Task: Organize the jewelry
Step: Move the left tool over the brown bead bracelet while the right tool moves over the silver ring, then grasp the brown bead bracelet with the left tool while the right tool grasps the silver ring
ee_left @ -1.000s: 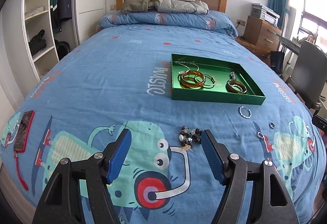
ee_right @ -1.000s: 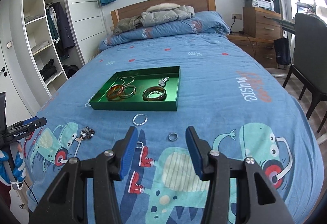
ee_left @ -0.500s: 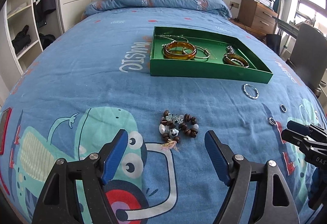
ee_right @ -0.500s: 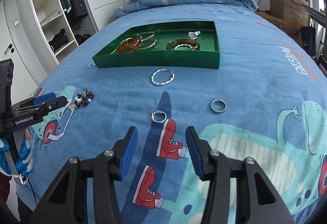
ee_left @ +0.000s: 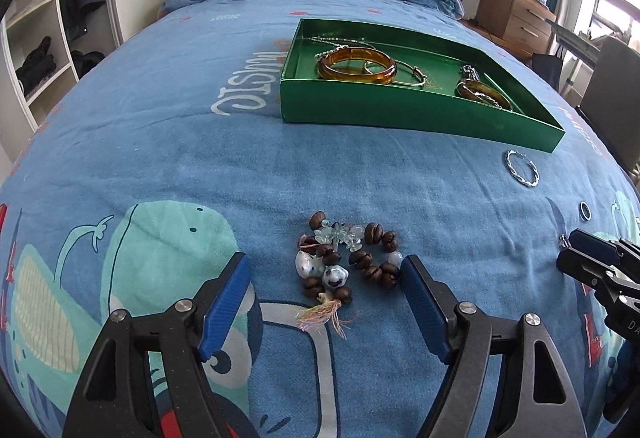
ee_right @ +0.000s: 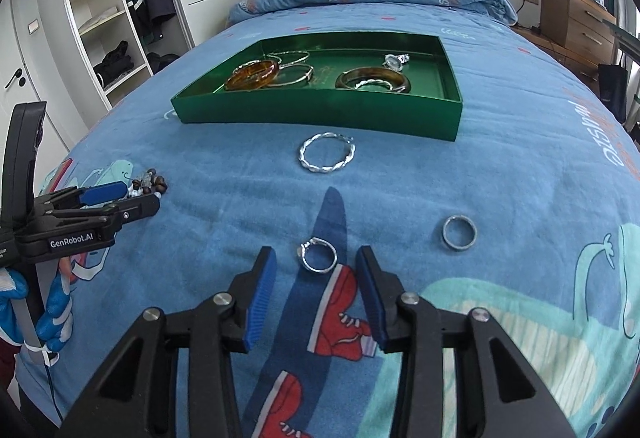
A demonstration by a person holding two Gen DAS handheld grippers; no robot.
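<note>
On the blue cartoon-print bedspread (ee_left: 168, 142), a green tray (ee_right: 320, 110) sits toward the middle of the bed, with several loose pieces lying in front of it. Inside the tray are an amber bangle (ee_right: 252, 75), thin silver bangles (ee_right: 294, 72) beside it, a darker brown bangle (ee_right: 374, 80) and a small silver piece (ee_right: 396, 61) near the far wall.

The left tongs (ee_left: 326, 280) stand wide apart, their blue pads (ee_left: 226, 302) low over the bedspread on either side of a beaded bracelet (ee_left: 348, 262), a heap of brown, clear and pearly beads with a pale tassel. The right-hand pad lies just beside the outermost beads; whether it touches them cannot be told. The left-hand pad is clearly apart from the beads.

The right tongs (ee_right: 316, 270) are closing, with a small silver ring (ee_right: 319, 258) lying on the bedspread between the fingertips. Neither pad presses on the ring; a gap shows on both sides.

A plain grey band ring (ee_right: 459, 232) lies to the right of the right tongs, apart from them. A twisted silver hoop (ee_right: 327, 157) rests between the small ring and the tray's near wall, close to the tray but not touching it.

In the right wrist view, a blue-gloved hand (ee_right: 52, 318) shows at the left edge below the left tongs.
</note>
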